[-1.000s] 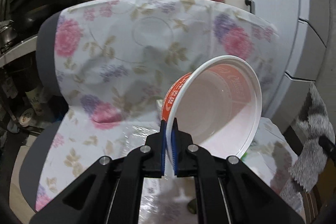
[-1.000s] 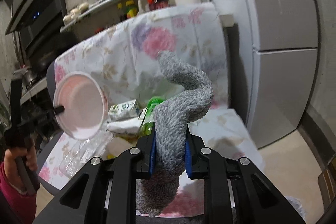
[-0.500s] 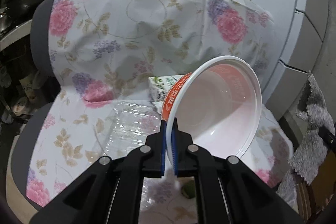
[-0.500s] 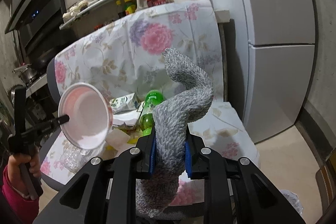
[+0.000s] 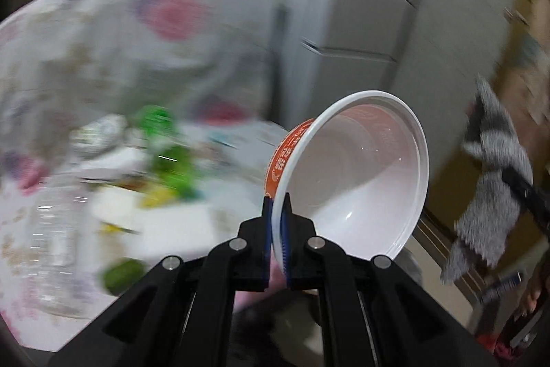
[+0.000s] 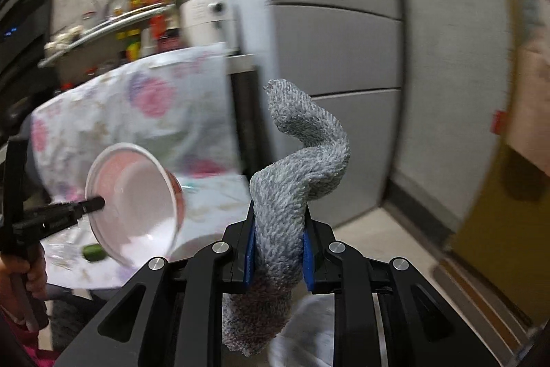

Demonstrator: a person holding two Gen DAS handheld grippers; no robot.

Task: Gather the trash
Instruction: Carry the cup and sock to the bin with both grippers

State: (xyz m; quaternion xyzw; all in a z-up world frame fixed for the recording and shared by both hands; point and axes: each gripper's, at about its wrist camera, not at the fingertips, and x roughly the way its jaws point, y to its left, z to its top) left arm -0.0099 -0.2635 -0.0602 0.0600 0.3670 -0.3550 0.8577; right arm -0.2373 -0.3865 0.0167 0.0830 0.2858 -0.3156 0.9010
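My left gripper [image 5: 277, 205] is shut on the rim of an empty white noodle bowl [image 5: 361, 181] with an orange printed outside, held tilted on its side in the air. In the right wrist view the same bowl [image 6: 134, 205] hangs at the left with the left gripper [image 6: 98, 203] pinching its rim. My right gripper [image 6: 278, 229] is shut on a twisted grey knitted cloth [image 6: 302, 160] that curls upward beyond the pads. That cloth [image 5: 488, 202] shows at the right edge of the left wrist view.
A chair draped in a flowered cover [image 6: 144, 112] holds blurred trash: a green bottle [image 5: 165, 147], a clear plastic bottle [image 5: 51, 229], cartons. A grey refrigerator [image 6: 343, 57] stands behind. A shelf with bottles [image 6: 137, 9] runs at the back left. Bare floor [image 6: 388, 250] lies at the right.
Both grippers have swung to the right, away from the chair and toward the refrigerator, carrying the bowl and the cloth. The views are now motion-blurred. Both grips are unchanged.
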